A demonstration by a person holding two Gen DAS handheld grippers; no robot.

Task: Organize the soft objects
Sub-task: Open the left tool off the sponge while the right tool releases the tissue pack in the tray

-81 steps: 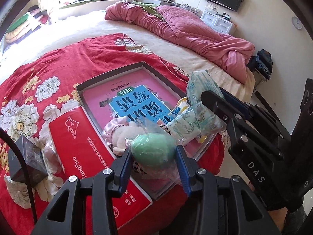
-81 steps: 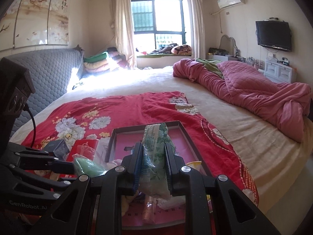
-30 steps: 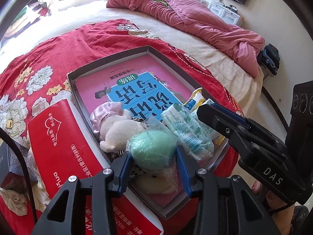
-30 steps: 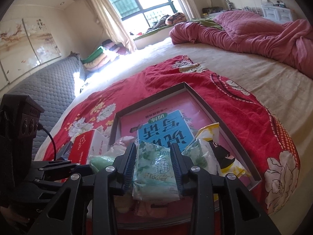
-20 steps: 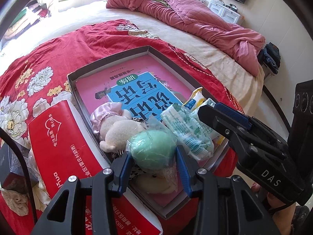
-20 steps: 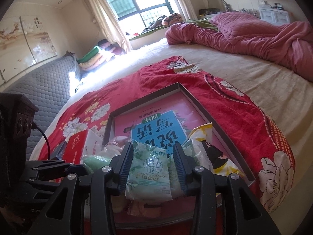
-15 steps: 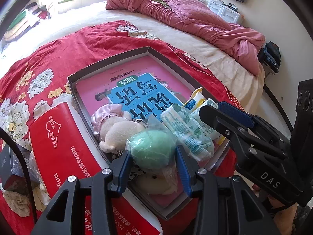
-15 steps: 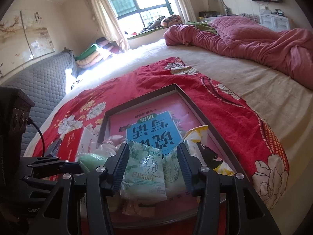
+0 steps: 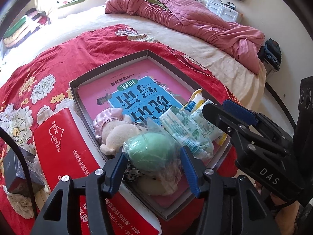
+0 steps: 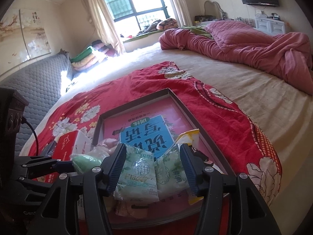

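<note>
Both hand-held grippers are over the near end of a shallow grey box lying on a red flowered blanket on the bed. Left hand-held gripper: its jaws are opening around a green sponge ball wrapped in clear plastic; the blue pads look just off the wrap. Right hand-held gripper: its jaws are opening too, with a green-and-white tissue pack lying between them, loose, its long axis running away from the camera and its printed face up.

Inside the box, a pink and blue book covers the floor. At the near end lie the ball, a pale plush toy, the tissue pack, a second tissue pack just beside it and a yellow-edged packet.

Only the left wrist view shows the plush toy clearly and a red carton along the box's left side. Only the right wrist view shows the window.
</note>
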